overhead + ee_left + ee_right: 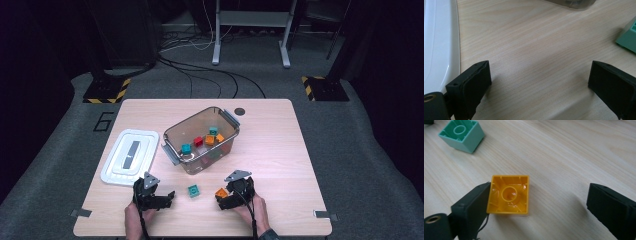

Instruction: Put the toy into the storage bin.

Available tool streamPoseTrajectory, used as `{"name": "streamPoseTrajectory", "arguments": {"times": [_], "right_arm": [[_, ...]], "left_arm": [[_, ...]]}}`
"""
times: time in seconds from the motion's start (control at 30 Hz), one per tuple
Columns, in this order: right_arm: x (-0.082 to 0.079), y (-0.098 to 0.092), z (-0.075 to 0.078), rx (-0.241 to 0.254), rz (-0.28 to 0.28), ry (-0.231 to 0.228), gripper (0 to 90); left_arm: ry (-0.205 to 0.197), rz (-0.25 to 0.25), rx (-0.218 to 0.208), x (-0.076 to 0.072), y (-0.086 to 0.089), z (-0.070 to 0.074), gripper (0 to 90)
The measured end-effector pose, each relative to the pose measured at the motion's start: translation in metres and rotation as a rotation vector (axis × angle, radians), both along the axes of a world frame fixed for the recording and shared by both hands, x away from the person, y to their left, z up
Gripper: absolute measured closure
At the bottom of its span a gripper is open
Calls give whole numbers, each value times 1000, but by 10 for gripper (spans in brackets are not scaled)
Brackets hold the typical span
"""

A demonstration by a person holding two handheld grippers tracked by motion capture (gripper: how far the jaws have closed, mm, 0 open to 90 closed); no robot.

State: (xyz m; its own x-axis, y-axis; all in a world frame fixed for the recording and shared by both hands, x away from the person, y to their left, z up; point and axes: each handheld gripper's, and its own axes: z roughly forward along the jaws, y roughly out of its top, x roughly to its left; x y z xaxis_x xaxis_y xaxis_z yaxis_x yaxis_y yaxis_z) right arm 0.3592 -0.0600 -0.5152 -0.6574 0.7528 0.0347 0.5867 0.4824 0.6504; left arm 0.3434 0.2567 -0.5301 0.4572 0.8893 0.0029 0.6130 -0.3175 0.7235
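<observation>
An orange block (pixel 509 194) lies hollow side up on the wooden table, between the jaws of my right gripper (pixel 540 196). The left jaw touches its side and the right jaw stands well clear of it, so the gripper is open. In the high view the right gripper (pixel 223 198) sits near the table's front edge with the orange block (pixel 221 192) at its tips. A teal block (pixel 194 190) lies upside down between the two grippers. My left gripper (pixel 168 198) rests at the front left, open, with bare table between its jaws (pixel 539 82).
A clear plastic bin (pixel 200 165) with several coloured blocks inside stands mid-table. Its white lid (pixel 130 156) lies flat to the left, close to my left gripper. The teal block (pixel 629 37) shows at the right edge of the left gripper view.
</observation>
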Motion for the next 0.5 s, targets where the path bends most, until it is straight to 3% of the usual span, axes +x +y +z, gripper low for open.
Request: {"name": "streamPoseTrajectory", "arguments": {"times": [0.1, 0.2, 0.23, 0.3, 0.43, 0.5], "right_arm": [[1, -2, 1, -1, -2, -14, 152], [-2, -2, 1, 0, -17, -22, 291], [-2, -2, 1, 0, -17, -22, 291], [-4, -3, 1, -3, -12, -30, 425], [-3, -5, 2, 7, -8, -32, 574], [-2, -7, 2, 10, -12, -40, 578]], "left_arm": [[2, -2, 3, 0, 0, 0, 42], [1, -2, 4, 0, 0, 0, 42], [1, -2, 4, 0, 0, 0, 42], [1, -2, 2, 0, 0, 0, 42], [1, -3, 3, 0, 0, 0, 42], [1, -1, 3, -1, 0, 0, 42]]}}
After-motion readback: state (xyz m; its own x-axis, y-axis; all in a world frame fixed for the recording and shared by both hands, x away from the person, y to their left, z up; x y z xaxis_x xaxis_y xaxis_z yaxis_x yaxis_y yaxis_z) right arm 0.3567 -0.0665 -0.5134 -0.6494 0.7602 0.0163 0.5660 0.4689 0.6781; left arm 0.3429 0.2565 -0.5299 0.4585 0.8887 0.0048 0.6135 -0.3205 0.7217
